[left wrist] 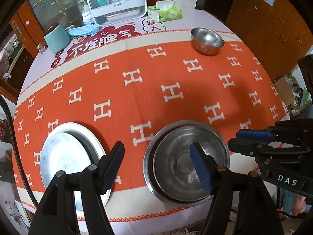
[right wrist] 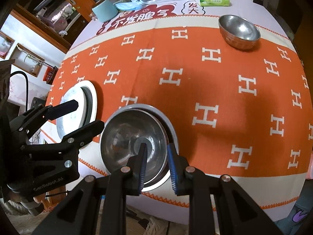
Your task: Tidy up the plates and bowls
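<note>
Steel shines between the right gripper (right wrist: 156,164) fingers (right wrist: 173,168), set narrow astride the near wall of a bowl (right wrist: 133,137); whether the pads press it I cannot tell. That bowl sits nested in a wider metal dish (right wrist: 172,133) near the front edge of the tabletop (right wrist: 215,90). The left gripper (left wrist: 158,152) hangs above with fingers wide and nothing between them, one beside the white plates (left wrist: 64,152), the other over the bowl. A second steel bowl (left wrist: 207,40) stands well apart at the far side. Stacking seems under way; next, I judge, comes fetching that far bowl and nesting it here, which calls for a long reach and a firm rim grip.
</note>
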A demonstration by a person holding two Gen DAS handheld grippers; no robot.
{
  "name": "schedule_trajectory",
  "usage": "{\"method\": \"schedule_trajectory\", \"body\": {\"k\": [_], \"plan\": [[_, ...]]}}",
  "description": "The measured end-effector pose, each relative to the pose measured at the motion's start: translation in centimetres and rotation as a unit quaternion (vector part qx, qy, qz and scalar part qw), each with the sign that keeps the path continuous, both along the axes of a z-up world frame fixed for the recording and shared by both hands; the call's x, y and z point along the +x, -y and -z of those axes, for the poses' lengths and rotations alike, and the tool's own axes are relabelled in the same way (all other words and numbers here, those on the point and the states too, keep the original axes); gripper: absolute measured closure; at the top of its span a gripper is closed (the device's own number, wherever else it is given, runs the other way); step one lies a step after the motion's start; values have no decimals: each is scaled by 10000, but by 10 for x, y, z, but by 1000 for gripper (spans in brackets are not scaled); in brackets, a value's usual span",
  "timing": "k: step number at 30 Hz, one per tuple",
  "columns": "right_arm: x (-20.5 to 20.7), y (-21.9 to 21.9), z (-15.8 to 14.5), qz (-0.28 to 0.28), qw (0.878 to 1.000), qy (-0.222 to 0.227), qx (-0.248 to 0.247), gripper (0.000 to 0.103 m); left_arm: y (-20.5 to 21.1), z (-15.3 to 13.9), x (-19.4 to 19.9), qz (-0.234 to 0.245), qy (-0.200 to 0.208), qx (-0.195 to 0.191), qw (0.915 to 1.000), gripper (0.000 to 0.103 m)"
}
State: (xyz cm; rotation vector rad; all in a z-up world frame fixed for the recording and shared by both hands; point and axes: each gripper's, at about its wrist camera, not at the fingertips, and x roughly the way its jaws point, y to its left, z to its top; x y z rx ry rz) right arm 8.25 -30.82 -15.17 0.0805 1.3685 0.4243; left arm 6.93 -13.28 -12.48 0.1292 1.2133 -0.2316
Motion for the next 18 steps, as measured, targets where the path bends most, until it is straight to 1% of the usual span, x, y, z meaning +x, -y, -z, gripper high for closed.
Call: {"method": "schedule_trajectory", "body": {"k": [5,9,10,12,18], "plan": [[3,6,-6,52,9998,102,166,82,3,-5,6,-4,49,-74,10000,32],[9,14,-10,151,9994,188,233,82,7,-11,17,65,129,-42,9999,31],[12,17,-11,189,9993,214,246,82,10,-14,21,75,160,-27,9998,31],[16,22,-14,244,9990,263,258,82,13,-19,29,95,194,-50,9998,26],[38,51,-27,595,9966,470,308,82,24,-38,65,129,236,-299,9992,25]]}}
